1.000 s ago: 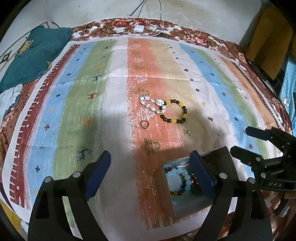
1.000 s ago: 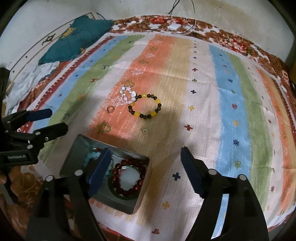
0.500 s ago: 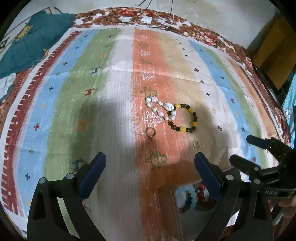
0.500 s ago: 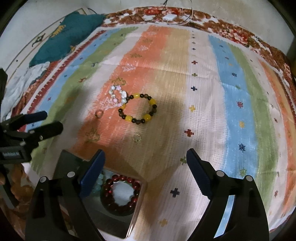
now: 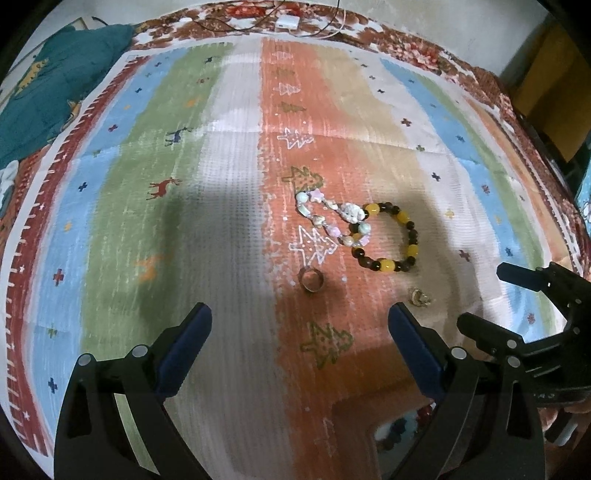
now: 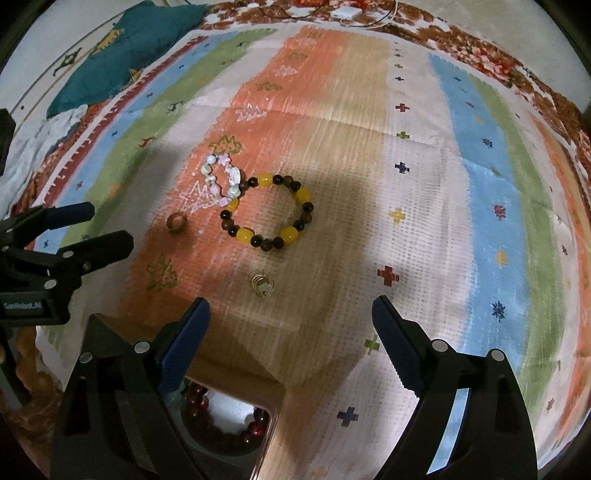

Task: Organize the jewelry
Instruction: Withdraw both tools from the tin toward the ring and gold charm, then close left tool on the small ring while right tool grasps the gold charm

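On the striped cloth [image 5: 229, 221] lie a yellow-and-brown bead bracelet [image 5: 391, 236] [image 6: 267, 212], a pale shell bracelet [image 5: 328, 218] [image 6: 221, 181] touching it, a brown ring [image 5: 312, 280] [image 6: 176, 222] and a small gold ring [image 5: 419, 297] [image 6: 262, 286]. A grey box [image 6: 236, 435] [image 5: 391, 435] near the front edge holds a dark red bead bracelet [image 6: 221, 421]. My left gripper [image 5: 299, 350] is open and empty above the cloth, short of the brown ring. My right gripper [image 6: 291, 339] is open and empty, just short of the gold ring.
A teal cloth [image 5: 55, 81] [image 6: 122, 55] lies at the far left beside the mat. A white charger with cables [image 5: 286, 22] sits at the far edge. A flowered blanket [image 5: 424, 48] borders the striped cloth.
Both grippers have moved forward over the cloth, away from the box and toward the loose jewelry. The box has slid to the bottom of both views. Both stay open.
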The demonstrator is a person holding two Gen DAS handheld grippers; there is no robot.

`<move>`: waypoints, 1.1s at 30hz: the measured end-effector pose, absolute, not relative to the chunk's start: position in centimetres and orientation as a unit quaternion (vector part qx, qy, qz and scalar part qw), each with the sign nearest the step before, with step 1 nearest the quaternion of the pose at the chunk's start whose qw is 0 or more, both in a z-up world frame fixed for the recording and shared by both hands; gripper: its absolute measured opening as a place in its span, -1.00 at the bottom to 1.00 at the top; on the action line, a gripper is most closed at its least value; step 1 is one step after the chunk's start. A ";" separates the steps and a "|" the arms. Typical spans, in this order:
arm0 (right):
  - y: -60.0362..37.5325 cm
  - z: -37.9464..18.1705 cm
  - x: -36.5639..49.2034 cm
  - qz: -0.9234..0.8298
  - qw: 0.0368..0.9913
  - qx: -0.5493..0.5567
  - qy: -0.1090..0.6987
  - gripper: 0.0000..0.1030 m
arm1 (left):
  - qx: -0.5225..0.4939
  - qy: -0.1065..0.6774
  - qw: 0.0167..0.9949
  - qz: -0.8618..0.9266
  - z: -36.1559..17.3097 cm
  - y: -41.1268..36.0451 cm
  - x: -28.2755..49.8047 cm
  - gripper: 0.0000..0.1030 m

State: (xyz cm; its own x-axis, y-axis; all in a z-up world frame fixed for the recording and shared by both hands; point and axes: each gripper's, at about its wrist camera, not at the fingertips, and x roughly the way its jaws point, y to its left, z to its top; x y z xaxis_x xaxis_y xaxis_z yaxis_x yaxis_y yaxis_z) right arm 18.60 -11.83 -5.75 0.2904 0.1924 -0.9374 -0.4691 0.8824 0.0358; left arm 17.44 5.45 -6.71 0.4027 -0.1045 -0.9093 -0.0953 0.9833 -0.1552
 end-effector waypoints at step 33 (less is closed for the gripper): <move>-9.4 -10.2 21.4 0.216 0.750 -0.153 0.606 0.42 | -0.037 0.586 0.810 -0.011 -10.9 4.1 21.7 0.31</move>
State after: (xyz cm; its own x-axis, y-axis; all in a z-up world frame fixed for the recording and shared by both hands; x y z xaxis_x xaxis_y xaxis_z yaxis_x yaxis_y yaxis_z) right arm 21.35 -9.39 -10.25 0.1731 0.1388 -0.9751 -0.5099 0.8597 0.0319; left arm 21.66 4.10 -10.88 0.3134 -0.0607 -0.9477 -0.0264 0.9970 -0.0726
